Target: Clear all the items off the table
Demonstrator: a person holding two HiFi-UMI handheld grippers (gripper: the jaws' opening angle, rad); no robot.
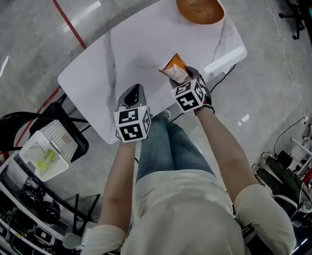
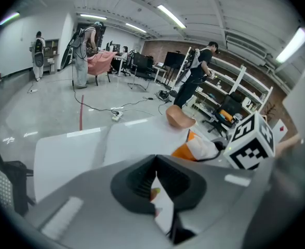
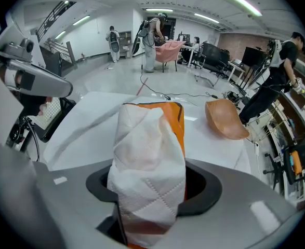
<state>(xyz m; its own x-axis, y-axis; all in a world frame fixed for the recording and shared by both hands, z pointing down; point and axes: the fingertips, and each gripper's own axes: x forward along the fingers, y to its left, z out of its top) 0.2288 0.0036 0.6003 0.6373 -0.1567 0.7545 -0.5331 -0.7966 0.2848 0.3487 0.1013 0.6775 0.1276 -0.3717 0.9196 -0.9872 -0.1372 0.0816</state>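
Observation:
My right gripper [image 1: 178, 75] is shut on an orange packet [image 1: 175, 64] wrapped with a crumpled white paper towel [image 3: 148, 160], held just above the near right part of the white marble table [image 1: 124, 52]. In the right gripper view the orange packet [image 3: 169, 113] sticks up behind the towel, which fills the gap of the right gripper [image 3: 149, 191]. My left gripper [image 1: 132, 95] hangs over the table's near edge. Its jaws [image 2: 155, 183] stand pinched on a thin white paper piece [image 2: 163, 209]. An orange-brown bowl [image 1: 200, 3] sits on the far right corner.
A black chair [image 1: 17, 127] with a white mesh basket [image 1: 44, 149] stands left of the table. A red line [image 1: 65, 17] and cables run over the grey floor. Racks and gear crowd the right side. Several people stand far off in the room.

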